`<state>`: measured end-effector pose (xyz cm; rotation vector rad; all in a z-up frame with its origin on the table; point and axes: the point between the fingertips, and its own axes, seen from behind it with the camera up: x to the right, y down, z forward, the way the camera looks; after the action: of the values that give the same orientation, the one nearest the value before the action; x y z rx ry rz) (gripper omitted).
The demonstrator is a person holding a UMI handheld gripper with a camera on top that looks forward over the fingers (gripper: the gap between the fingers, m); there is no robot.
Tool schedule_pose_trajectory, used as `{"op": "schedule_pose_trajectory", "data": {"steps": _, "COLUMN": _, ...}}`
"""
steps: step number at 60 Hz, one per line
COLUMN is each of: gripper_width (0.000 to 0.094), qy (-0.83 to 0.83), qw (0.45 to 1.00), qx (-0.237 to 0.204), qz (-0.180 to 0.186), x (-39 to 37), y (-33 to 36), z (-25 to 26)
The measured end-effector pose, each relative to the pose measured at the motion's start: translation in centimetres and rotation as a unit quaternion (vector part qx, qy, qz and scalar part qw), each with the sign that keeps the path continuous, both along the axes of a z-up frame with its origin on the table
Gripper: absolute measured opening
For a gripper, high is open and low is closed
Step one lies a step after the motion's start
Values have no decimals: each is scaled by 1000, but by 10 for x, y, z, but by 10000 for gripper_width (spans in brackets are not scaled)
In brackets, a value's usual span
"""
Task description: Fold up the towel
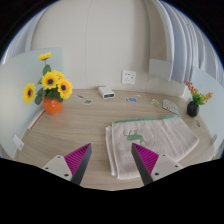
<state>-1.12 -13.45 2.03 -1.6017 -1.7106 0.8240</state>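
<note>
The tool (112, 160) hovers with its fingers spread wide, gripping nothing — bare wooden surface (70, 130) shows between them. The towel (152, 138), pale with green markings, lies flat just ahead of the right finger. Far left of the towel stands an orange sunflower pot (50, 92); a small white box (107, 94) sits behind the towel.

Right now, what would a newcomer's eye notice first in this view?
First, the yellow sunflowers in an orange pot, far beyond the left finger. Next, the pale folded towel with green print on the wooden table, just ahead of the open gripper with its pink pads.
</note>
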Motion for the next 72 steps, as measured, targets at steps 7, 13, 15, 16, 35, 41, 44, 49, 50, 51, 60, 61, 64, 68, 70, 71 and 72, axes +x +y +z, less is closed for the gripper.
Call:
{"op": "schedule_pose_trajectory", "data": {"steps": 7, "gripper_width": 853, "qy": -10, "qw": 1000, "qx": 10, "qz": -11, "x": -25, "y": 10, "z": -19}}
{"op": "schedule_pose_trajectory", "data": {"steps": 13, "gripper_width": 838, "qy": -16, "qw": 1000, "qx": 20, "qz": -12, "x": -35, "y": 15, "z": -30}}
{"op": "schedule_pose_trajectory", "data": {"steps": 15, "gripper_width": 812, "qy": -13, "qw": 999, "qx": 29, "qz": -8, "x": -37, "y": 16, "z": -30}}
{"op": "schedule_pose_trajectory", "data": {"steps": 16, "gripper_width": 799, "qy": -10, "qw": 999, "qx": 31, "qz": -5, "x": -38, "y": 15, "z": -29}}
{"op": "schedule_pose_trajectory", "data": {"steps": 35, "gripper_width": 28, "qy": -76, "qw": 997, "qx": 2, "qz": -11, "x": -32, "y": 12, "z": -26}}
{"op": "schedule_pose_trajectory", "data": {"steps": 41, "gripper_width": 24, "qy": -72, "qw": 996, "qx": -54, "qz": -6, "x": -32, "y": 16, "z": 18}}
{"op": "schedule_pose_trajectory", "data": {"steps": 44, "gripper_width": 25, "qy": -58, "qw": 995, "qx": -83, "qz": -11, "x": -36, "y": 24, "z": 48}}
{"op": "schedule_pose_trajectory", "data": {"steps": 49, "gripper_width": 25, "qy": -30, "qw": 992, "qx": -118, "qz": -29, "x": -46, "y": 60, "z": 101}}
{"op": "schedule_pose_trajectory", "data": {"steps": 50, "gripper_width": 25, "qy": -22, "qw": 992, "qx": -123, "qz": -34, "x": -48, "y": 72, "z": 109}}
{"op": "schedule_pose_trajectory", "data": {"steps": 51, "gripper_width": 26, "qy": -16, "qw": 991, "qx": -129, "qz": -41, "x": -51, "y": 84, "z": 116}}
{"op": "schedule_pose_trajectory", "data": {"steps": 60, "gripper_width": 29, "qy": -18, "qw": 982, "qx": -149, "qz": -110, "x": -69, "y": 199, "z": 119}}
{"op": "schedule_pose_trajectory", "data": {"steps": 61, "gripper_width": 29, "qy": -22, "qw": 982, "qx": -148, "qz": -115, "x": -70, "y": 209, "z": 113}}
{"op": "schedule_pose_trajectory", "data": {"steps": 64, "gripper_width": 28, "qy": -41, "qw": 979, "qx": -154, "qz": -128, "x": -71, "y": 233, "z": 88}}
{"op": "schedule_pose_trajectory", "data": {"steps": 68, "gripper_width": 28, "qy": -65, "qw": 975, "qx": -162, "qz": -139, "x": -73, "y": 254, "z": 51}}
{"op": "schedule_pose_trajectory", "data": {"steps": 70, "gripper_width": 29, "qy": -79, "qw": 972, "qx": -167, "qz": -143, "x": -73, "y": 261, "z": 32}}
{"op": "schedule_pose_trajectory", "data": {"steps": 71, "gripper_width": 29, "qy": -84, "qw": 971, "qx": -171, "qz": -145, "x": -73, "y": 265, "z": 23}}
{"op": "schedule_pose_trajectory", "data": {"steps": 72, "gripper_width": 29, "qy": -88, "qw": 969, "qx": -175, "qz": -148, "x": -74, "y": 268, "z": 16}}
